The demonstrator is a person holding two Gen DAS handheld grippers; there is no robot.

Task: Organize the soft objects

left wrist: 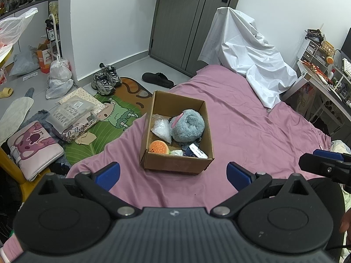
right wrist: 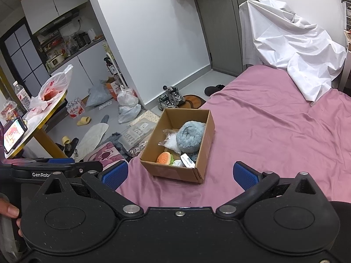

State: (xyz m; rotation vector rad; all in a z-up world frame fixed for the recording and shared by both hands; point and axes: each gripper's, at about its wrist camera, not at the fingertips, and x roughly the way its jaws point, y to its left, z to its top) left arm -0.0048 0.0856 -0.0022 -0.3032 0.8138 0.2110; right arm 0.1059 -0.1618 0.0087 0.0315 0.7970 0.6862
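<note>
Left wrist view: the left gripper (left wrist: 173, 173) and right gripper (right wrist: 181, 174) both gape wide, empty, hovering near a cardboard box (left wrist: 175, 164) on the pink bedsheet (left wrist: 252, 131). Inside lie a blue-grey plush (left wrist: 188, 129), a burger toy (left wrist: 159, 147) and perhaps a tissue pack (left wrist: 197, 151).

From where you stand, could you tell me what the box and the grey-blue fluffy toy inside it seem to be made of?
The box looks like plain brown corrugated cardboard: matte walls, folded flaps, creased corners. The grey-blue toy looks like long-pile plush, probably synthetic: its fuzzy surface blurs the outline and it slumps softly.
</note>
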